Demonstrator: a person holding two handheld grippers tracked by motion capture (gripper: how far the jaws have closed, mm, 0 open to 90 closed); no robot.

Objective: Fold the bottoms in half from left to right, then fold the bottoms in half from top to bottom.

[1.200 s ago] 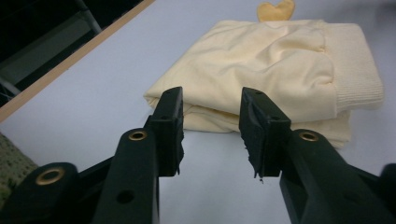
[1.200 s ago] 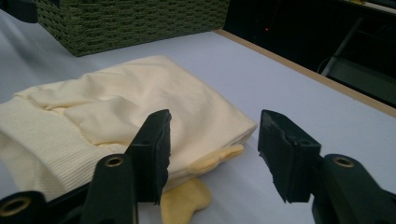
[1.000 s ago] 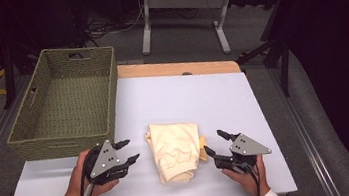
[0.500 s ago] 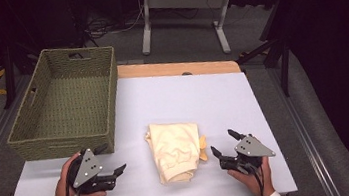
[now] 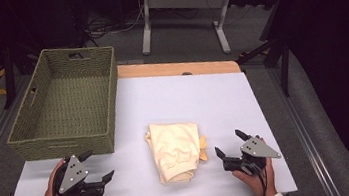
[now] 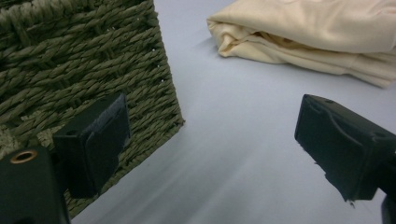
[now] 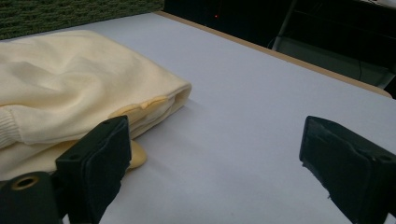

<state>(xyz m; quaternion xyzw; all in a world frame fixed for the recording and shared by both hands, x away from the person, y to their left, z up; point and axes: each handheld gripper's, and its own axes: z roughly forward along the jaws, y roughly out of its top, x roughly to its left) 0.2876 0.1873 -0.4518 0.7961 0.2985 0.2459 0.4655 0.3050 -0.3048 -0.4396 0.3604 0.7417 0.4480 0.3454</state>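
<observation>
A folded cream garment (image 5: 175,150) lies flat on the white table (image 5: 183,102), near its front edge. My left gripper (image 5: 99,164) is at the garment's left, apart from it, just in front of the woven green basket (image 5: 62,104). Its jaws have just been opening and stand open with nothing between them. In the left gripper view, the left gripper (image 6: 215,140) has the basket (image 6: 84,70) beside its left jaw and the garment (image 6: 317,32) ahead. My right gripper (image 5: 228,141) is open at the garment's right, its jaws just opened too. The right gripper (image 7: 219,158) holds nothing; the garment (image 7: 70,88) lies past its left jaw.
The basket stands empty at the table's left, overhanging the left edge. A wooden strip (image 5: 179,69) runs along the far edge. A desk frame (image 5: 181,6) and cables stand on the floor beyond. Bare table lies to the right of the garment and behind it.
My left gripper has drawn away from the garment, leftward and toward the near edge, and its jaws have spread. The right gripper's jaws have spread too, and it has hardly moved. The garment lies still.
</observation>
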